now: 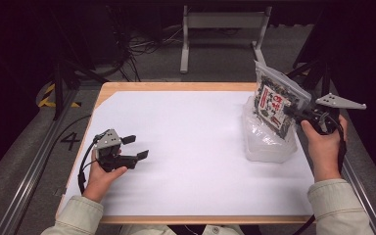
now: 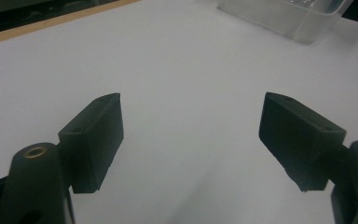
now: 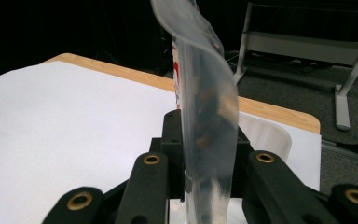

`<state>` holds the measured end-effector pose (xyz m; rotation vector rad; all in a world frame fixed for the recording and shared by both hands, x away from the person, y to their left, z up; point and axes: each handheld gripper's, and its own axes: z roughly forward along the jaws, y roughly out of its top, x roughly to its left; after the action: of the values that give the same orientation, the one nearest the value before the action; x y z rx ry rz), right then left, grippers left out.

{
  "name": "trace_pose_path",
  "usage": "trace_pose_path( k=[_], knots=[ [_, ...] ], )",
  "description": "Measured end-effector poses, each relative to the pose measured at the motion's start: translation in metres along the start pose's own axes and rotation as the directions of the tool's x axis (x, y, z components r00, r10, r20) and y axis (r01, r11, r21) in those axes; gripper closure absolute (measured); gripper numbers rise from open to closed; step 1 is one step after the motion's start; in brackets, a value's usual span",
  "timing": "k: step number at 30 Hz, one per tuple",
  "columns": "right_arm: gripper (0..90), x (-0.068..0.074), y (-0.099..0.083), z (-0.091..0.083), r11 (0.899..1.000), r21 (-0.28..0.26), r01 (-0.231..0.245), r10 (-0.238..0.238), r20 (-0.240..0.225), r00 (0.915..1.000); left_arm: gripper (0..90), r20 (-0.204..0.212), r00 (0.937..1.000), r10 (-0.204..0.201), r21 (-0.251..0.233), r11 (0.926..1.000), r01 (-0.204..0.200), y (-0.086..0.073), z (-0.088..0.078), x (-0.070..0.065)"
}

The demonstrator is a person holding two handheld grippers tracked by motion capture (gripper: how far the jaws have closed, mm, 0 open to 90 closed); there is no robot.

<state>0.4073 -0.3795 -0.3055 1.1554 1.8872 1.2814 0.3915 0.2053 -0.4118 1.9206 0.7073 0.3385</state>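
A clear plastic snack bag (image 1: 275, 100) with a red, white and black label hangs tilted over a clear plastic container (image 1: 267, 139) at the table's right side. My right gripper (image 1: 293, 113) is shut on the bag's edge; in the right gripper view the bag (image 3: 204, 84) rises edge-on from between the two closed jaws. My left gripper (image 1: 136, 147) rests low at the table's left side, held by a hand, jaws wide apart with nothing between them. In the left gripper view the black fingers (image 2: 98, 135) frame bare white surface, and the container (image 2: 284, 16) shows at the top right.
A white sheet (image 1: 186, 147) covers the wooden table (image 1: 176, 86). Beyond the far edge stand a metal frame (image 1: 223, 34) and loose cables on the floor. A rail runs along the table's left side.
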Motion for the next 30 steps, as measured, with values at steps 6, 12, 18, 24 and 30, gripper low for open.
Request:
trace_pose_path(
  k=[6,12,18,24,30],
  knots=[
    [76.6,-0.001,-0.011,0.006,1.000,0.007,-0.015,0.015,-0.004,0.9999,22.7,-0.004,1.0000,0.000,0.000,1.0000,0.000,0.000,-0.001,0.000],
    [76.5,-0.003,-0.018,0.007,0.999,-0.001,-0.032,0.032,-0.008,0.9995,22.6,-0.002,1.0000,-0.003,0.001,1.0000,0.003,0.000,0.000,0.000],
    [76.4,-0.006,-0.027,0.007,0.999,0.004,-0.052,0.052,-0.013,0.9986,22.6,-0.002,1.0000,-0.006,-0.002,1.0000,0.006,0.000,0.000,0.000],
    [76.4,-0.007,-0.035,0.009,0.998,0.008,-0.065,0.065,-0.015,0.9978,22.6,-0.002,1.0000,-0.007,0.000,1.0000,0.007,0.000,0.000,0.000],
    [76.4,-0.010,-0.040,0.009,0.998,-0.001,-0.070,0.070,-0.015,0.9975,22.6,0.003,1.0000,-0.004,0.005,1.0000,0.004,0.000,0.001,-0.001]
  ],
)
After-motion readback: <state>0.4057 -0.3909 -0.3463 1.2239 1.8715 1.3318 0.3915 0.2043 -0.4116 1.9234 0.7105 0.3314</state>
